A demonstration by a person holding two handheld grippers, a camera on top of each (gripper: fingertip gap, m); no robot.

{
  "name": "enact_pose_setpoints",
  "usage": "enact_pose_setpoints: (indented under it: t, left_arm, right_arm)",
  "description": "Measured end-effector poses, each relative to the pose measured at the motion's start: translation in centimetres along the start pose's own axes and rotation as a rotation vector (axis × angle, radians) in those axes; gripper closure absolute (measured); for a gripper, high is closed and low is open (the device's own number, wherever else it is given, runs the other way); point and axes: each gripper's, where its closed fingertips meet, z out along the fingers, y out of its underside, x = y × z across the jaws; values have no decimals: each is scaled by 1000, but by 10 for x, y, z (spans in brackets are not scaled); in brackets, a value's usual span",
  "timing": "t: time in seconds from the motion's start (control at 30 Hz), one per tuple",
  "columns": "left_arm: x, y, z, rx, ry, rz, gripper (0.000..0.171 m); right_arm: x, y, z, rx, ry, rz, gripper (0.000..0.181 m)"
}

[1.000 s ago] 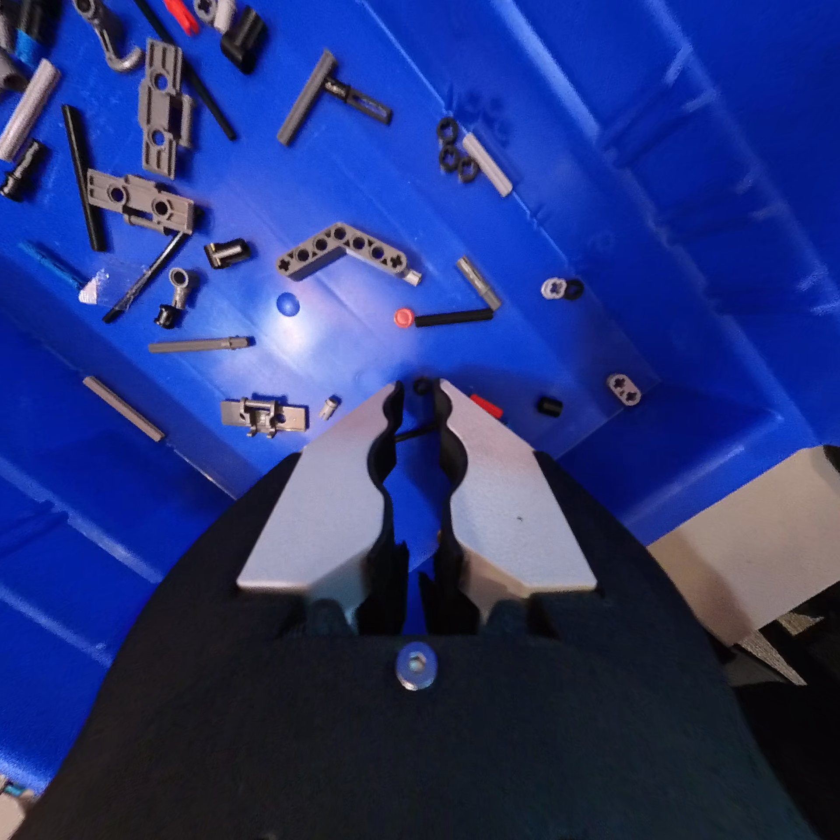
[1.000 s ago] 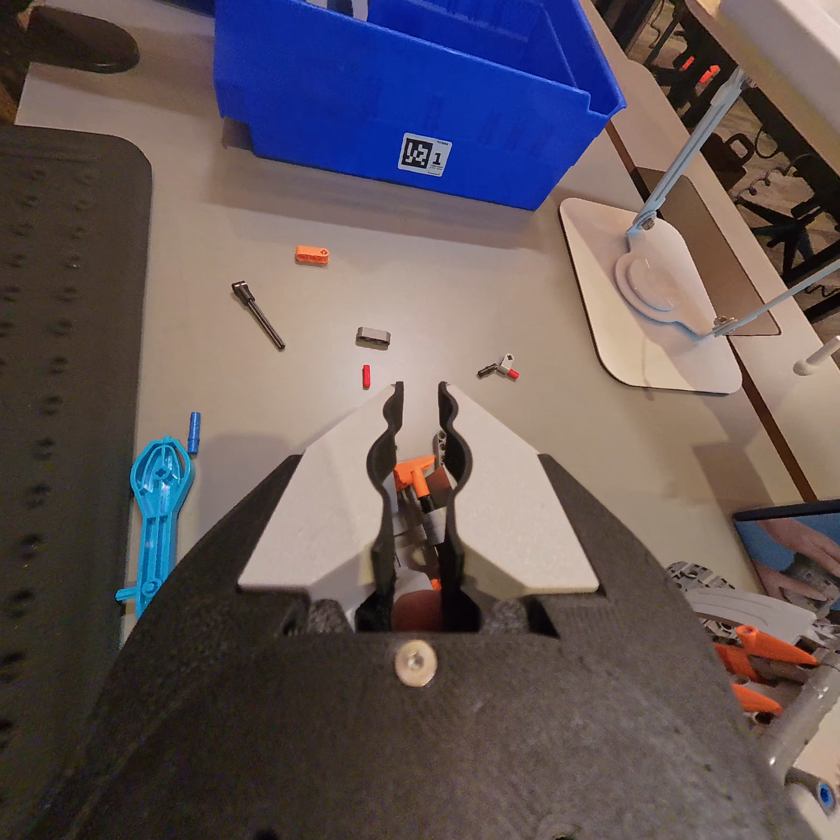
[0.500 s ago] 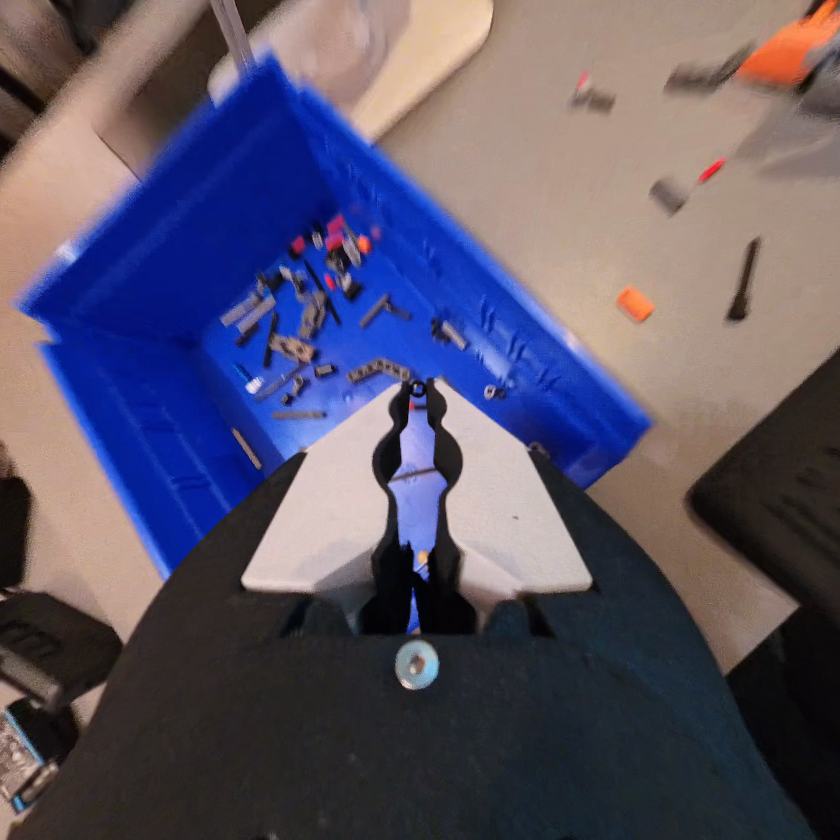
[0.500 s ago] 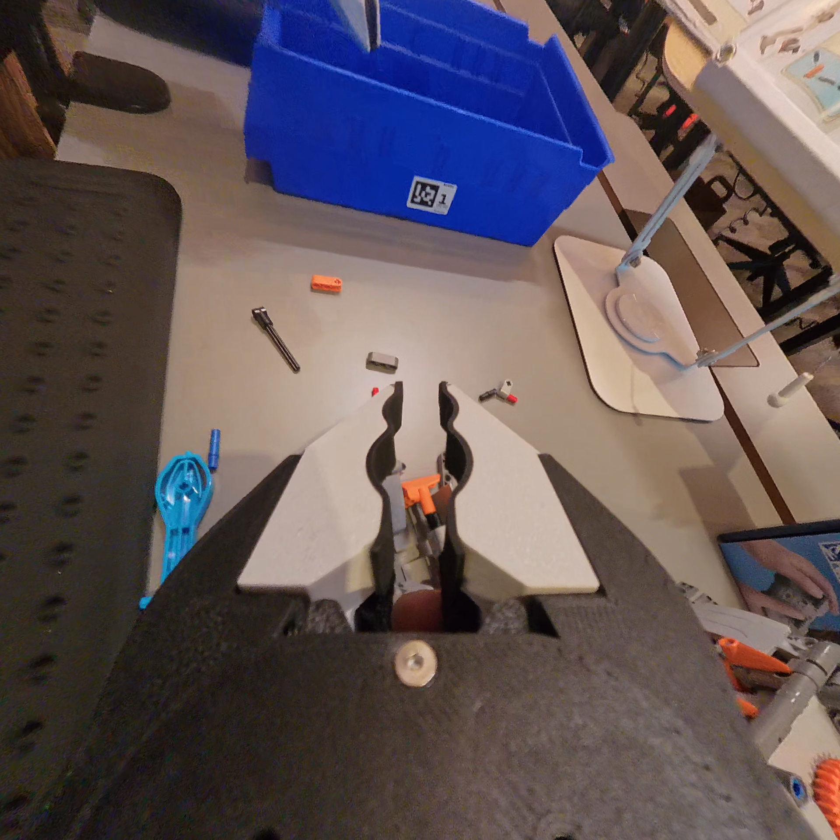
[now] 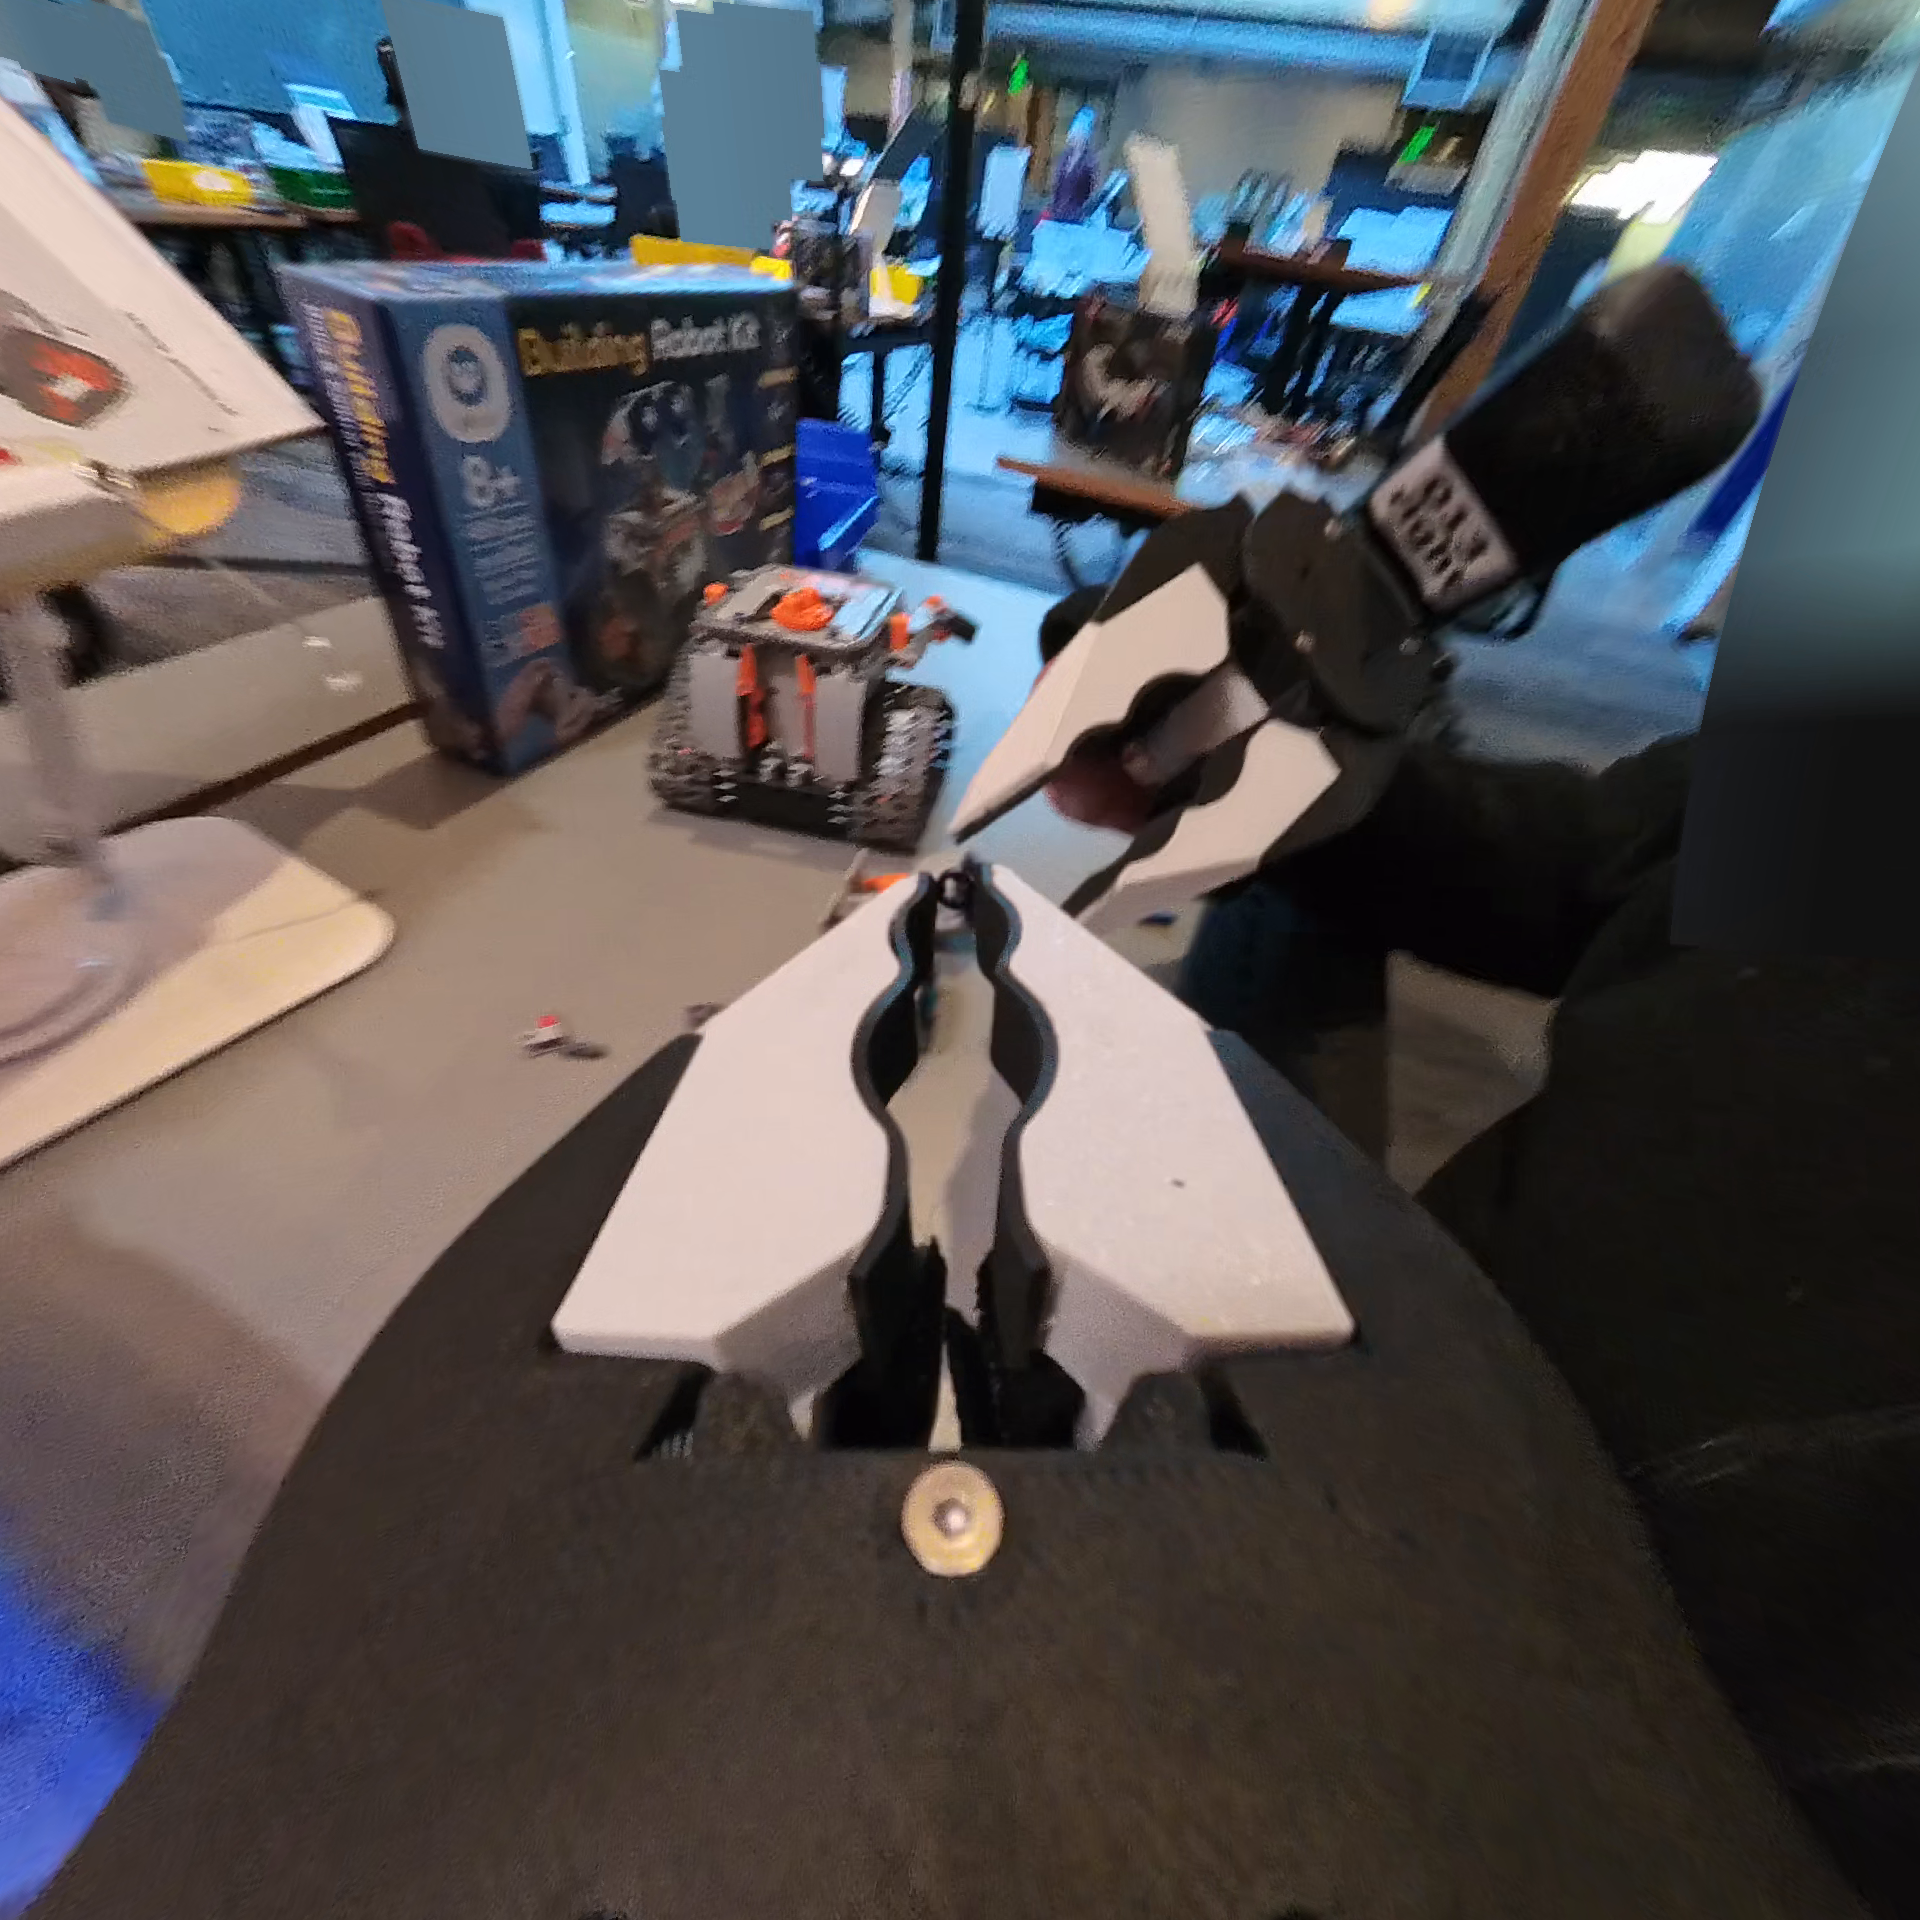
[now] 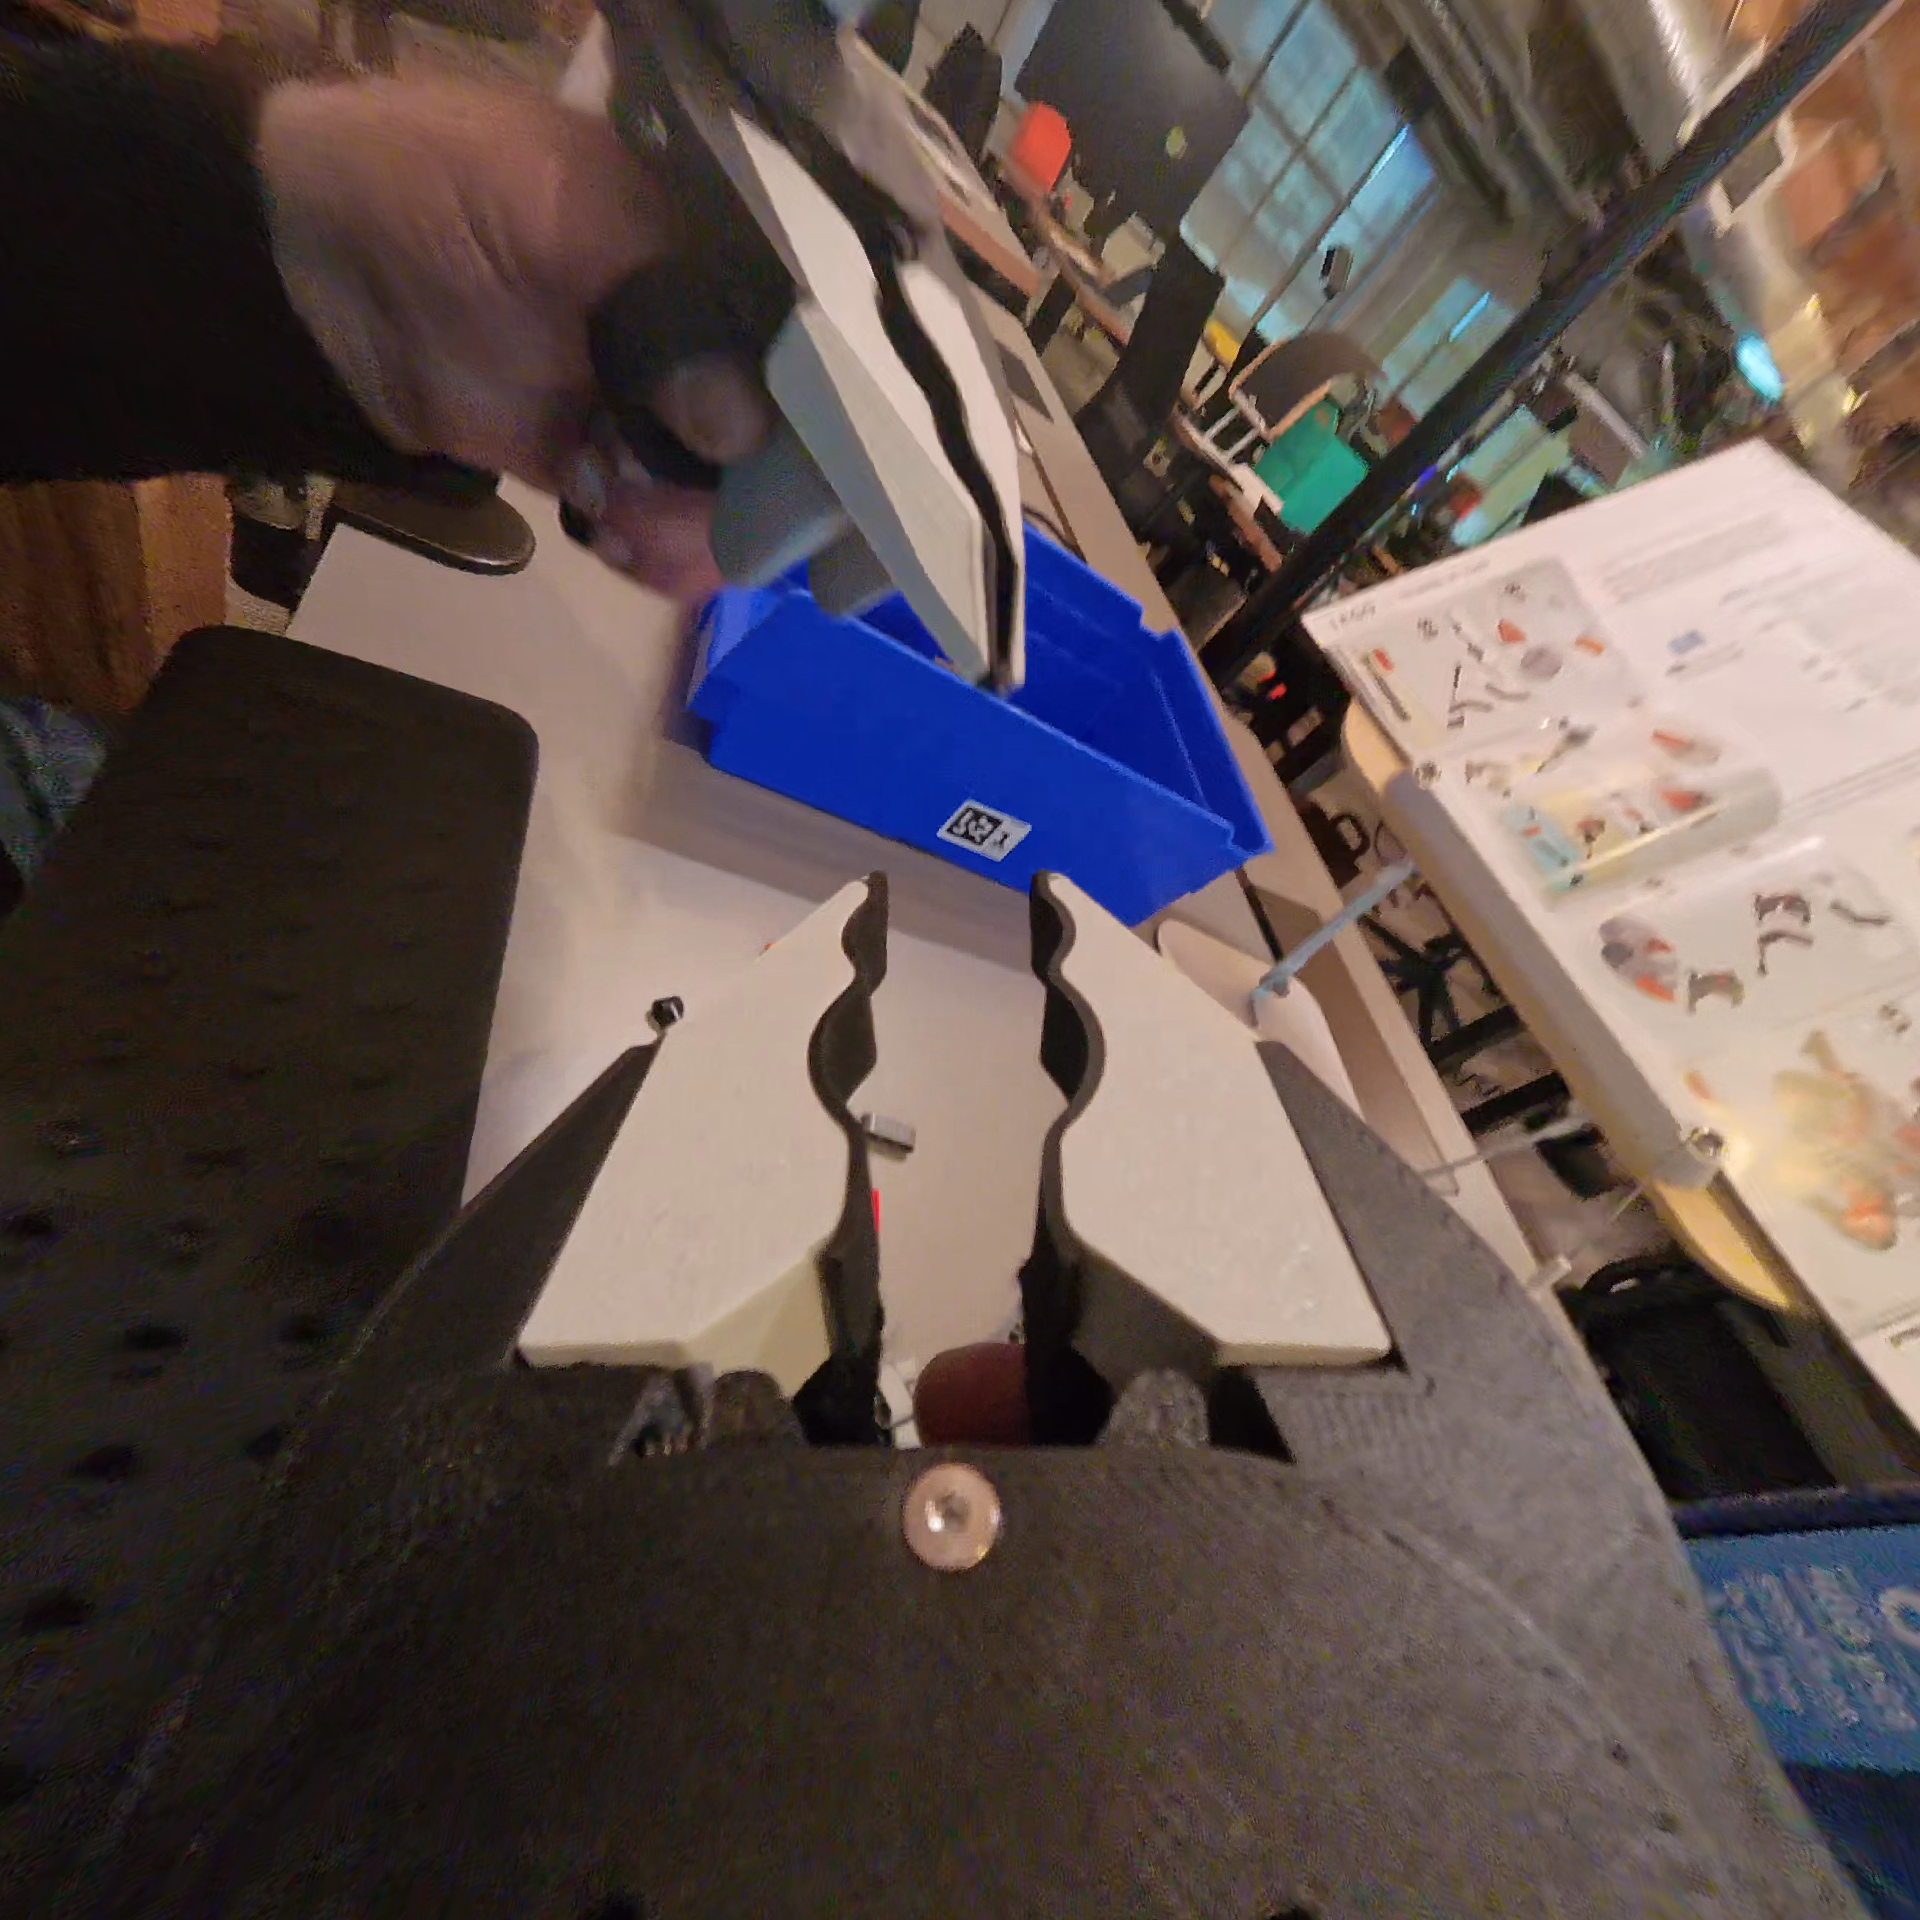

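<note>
The left gripper (image 5: 954,891) pinches a small black ring (image 5: 952,886) at its very tips, jaws nearly closed, raised above the grey table (image 5: 416,1039). To keep such a tiny piece, the squeeze should be steady and the motion slow. Just beyond, the right gripper (image 6: 954,902) has its jaws released and grasps nothing. Farther off are the tracked toy robot (image 5: 800,707) and the blue bin (image 6: 935,748).

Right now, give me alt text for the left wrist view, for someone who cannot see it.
The left gripper pinches a small black ring at its tips above a grey table. The right gripper hangs open just beyond; farther back, a tracked toy robot and its box.
</note>
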Motion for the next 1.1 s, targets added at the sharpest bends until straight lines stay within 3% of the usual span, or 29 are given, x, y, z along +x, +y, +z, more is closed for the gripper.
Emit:
enact_pose_setpoints:
  t: [0.43, 1.1]
  left_arm:
    - [14, 1, 21, 196, 232, -332, 167]
    - [20, 0, 31, 326, 454, -548, 167]
  right_arm:
    - [-2, -12, -5, 103, 25, -12, 158]
    - [4, -10, -13, 138, 9, 15, 158]
